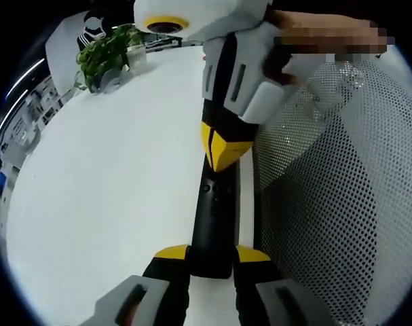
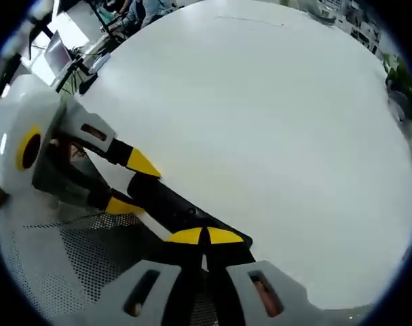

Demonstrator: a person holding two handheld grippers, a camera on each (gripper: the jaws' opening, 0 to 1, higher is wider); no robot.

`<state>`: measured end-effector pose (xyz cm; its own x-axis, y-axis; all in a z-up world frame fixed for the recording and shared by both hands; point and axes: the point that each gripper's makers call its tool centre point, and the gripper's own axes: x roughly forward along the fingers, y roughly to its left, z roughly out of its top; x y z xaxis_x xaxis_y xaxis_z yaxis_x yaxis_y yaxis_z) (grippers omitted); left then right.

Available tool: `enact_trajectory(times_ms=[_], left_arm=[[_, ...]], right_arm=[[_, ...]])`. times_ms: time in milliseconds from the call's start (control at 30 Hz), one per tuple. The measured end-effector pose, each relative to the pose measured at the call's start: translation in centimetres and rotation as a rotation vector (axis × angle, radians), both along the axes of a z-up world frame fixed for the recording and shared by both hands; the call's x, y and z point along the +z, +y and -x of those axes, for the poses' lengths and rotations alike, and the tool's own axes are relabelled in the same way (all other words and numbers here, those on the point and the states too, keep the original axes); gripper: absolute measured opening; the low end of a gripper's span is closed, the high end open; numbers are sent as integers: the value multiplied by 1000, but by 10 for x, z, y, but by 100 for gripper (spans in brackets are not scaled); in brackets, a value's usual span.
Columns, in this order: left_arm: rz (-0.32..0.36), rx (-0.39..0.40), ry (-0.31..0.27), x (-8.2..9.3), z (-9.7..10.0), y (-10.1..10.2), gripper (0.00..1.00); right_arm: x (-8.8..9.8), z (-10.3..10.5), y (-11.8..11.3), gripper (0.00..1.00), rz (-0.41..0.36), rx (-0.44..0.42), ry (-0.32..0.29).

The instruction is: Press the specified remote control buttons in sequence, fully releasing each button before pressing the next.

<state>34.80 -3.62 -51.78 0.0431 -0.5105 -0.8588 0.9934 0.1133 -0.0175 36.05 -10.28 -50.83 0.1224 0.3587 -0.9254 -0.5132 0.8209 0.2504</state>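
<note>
A slim black remote control [image 1: 211, 217] lies along the white table's [image 1: 110, 170] edge. My left gripper [image 1: 212, 253] is shut on its near end, one yellow-tipped finger on each side. My right gripper [image 1: 222, 153] comes in from the top of the left gripper view, shut, with its joined yellow tips down on the remote's far half. In the right gripper view, the right gripper [image 2: 206, 236] has its tips together on the remote [image 2: 175, 207]. Beyond it the left gripper [image 2: 132, 185] clamps the remote's other end. The buttons are too dark to read.
A white perforated mesh surface [image 1: 328, 204] runs beside the remote, and also shows below the grippers as mesh [image 2: 77, 258]. A potted green plant [image 1: 107, 58] stands at the table's far corner. The broad white tabletop [image 2: 273, 122] stretches away, with office desks and screens [image 2: 56, 47] behind.
</note>
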Motion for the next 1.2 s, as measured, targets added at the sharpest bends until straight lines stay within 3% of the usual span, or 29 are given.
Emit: enact_trajectory(times_ms=[267,333,367,567,733,1000,1200], left_arm=[[-8,-9,-9,-1,0,-4,24],[-13,-15,-12,0,0,-4,24],[-12,-15,-11,0,0,-4,24],[-12,-18,-12,0,0,-5,24],[-18,-13,-12,0,0,-5,24],[-20,-18,-14,-1,0,-5,24],[-23,-16,-13,-1,0,-5,24]], right_arm=[[7,-11,12,0,-131,-88,1],[3,-7,16,0,-152,-89,50],[-1,-3,16,0,-148,-99,104],[0,-9,18,0,-158,-157,150],[1,-15,20,0,-115,-169,217],[-3,-7,17,0,-3,-124,390],[-6,-9,12,0,60,-93,410]])
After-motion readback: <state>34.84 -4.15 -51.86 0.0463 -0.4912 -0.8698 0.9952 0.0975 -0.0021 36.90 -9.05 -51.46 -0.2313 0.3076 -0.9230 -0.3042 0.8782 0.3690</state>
